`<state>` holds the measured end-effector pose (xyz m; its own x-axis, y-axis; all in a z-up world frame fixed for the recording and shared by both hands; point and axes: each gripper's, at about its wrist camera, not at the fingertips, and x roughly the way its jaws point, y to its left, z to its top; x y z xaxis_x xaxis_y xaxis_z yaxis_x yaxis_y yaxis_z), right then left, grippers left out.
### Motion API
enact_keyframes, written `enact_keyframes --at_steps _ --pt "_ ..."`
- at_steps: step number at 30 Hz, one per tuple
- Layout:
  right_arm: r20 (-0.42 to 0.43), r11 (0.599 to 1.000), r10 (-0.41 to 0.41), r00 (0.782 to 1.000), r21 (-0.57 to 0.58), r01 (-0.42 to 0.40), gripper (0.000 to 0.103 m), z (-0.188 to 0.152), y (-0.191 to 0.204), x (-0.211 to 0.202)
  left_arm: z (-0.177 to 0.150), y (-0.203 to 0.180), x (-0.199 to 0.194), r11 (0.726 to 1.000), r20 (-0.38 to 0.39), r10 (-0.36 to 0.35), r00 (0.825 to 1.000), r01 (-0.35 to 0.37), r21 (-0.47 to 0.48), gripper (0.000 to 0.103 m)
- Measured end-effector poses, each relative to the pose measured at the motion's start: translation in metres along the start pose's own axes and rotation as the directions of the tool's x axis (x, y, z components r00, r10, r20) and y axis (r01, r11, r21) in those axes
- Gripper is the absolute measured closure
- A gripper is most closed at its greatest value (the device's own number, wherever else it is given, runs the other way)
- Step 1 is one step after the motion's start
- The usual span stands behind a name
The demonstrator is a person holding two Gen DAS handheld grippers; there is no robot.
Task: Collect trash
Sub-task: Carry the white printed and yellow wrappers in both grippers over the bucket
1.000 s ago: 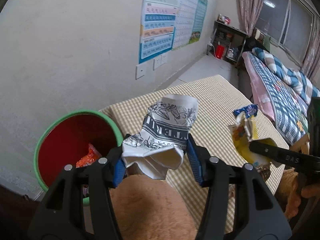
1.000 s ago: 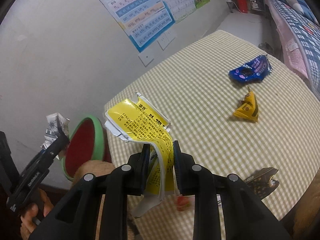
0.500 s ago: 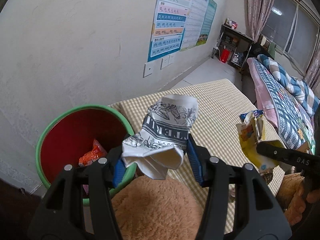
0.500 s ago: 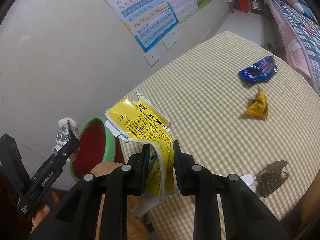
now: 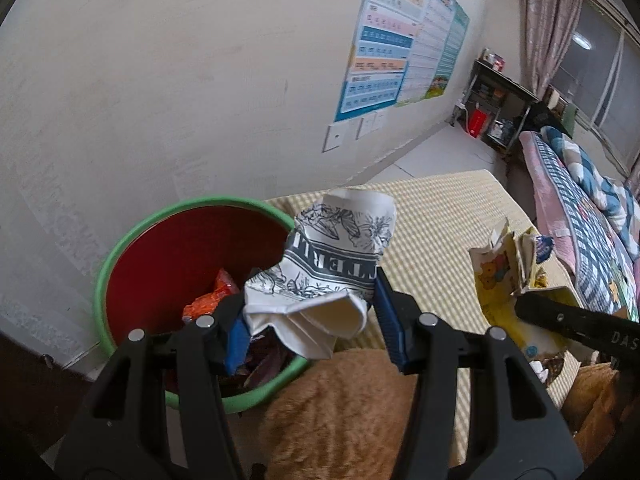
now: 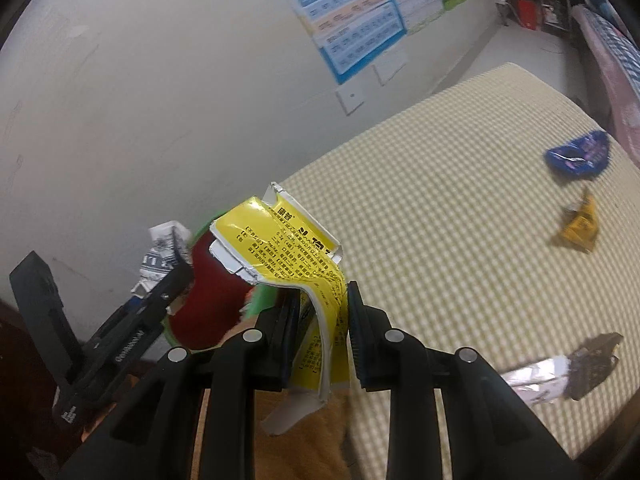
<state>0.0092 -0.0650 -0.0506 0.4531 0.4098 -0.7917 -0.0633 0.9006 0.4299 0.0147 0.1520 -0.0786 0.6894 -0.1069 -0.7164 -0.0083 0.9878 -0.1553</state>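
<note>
a pale wall with study posters [image 5: 384, 40] backs a checked tabletop [image 6: 460, 220], and a green-rimmed red bin [image 5: 160, 248] stands beside its edge. the left hand-held gripper [image 5: 308, 324] is clamped on a crumpled black-and-white paper cup [image 5: 336, 256], held at the bin's rim. the right hand-held gripper [image 6: 320, 320] is clamped on a torn yellow carton [image 6: 288, 248] near the bin. a blue wrapper [image 6: 576, 156], a yellow wrapper [image 6: 580, 228] and a dark foil wrapper [image 6: 592, 364] lie on the tabletop.

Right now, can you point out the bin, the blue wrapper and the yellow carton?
bin [image 5: 120, 248], left wrist view, green rim.
blue wrapper [image 6: 578, 155], right wrist view, its middle.
yellow carton [image 6: 288, 252], right wrist view, printed face.
</note>
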Motion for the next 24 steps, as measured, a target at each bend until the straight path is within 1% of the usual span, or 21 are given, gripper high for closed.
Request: enact_keyframes --at_steps 10,15,24 --pt "-0.039 0.995 0.033 0.999 -0.093 -0.036 0.079 0.01 0.05 0.03 -0.004 0.048 0.003 0.993 -0.013 0.082 0.997 -0.082 -0.079 0.052" --pt "-0.064 0.993 0.043 0.997 -0.109 -0.05 0.079 0.017 0.063 0.048 -0.009 0.069 0.006 0.988 -0.034 0.11 0.993 -0.113 -0.109 0.052" --pt "-0.095 0.988 0.062 0.994 -0.135 -0.074 0.079 0.026 0.081 0.07 -0.016 0.089 0.019 0.98 -0.079 0.134 0.988 -0.144 -0.136 0.052"
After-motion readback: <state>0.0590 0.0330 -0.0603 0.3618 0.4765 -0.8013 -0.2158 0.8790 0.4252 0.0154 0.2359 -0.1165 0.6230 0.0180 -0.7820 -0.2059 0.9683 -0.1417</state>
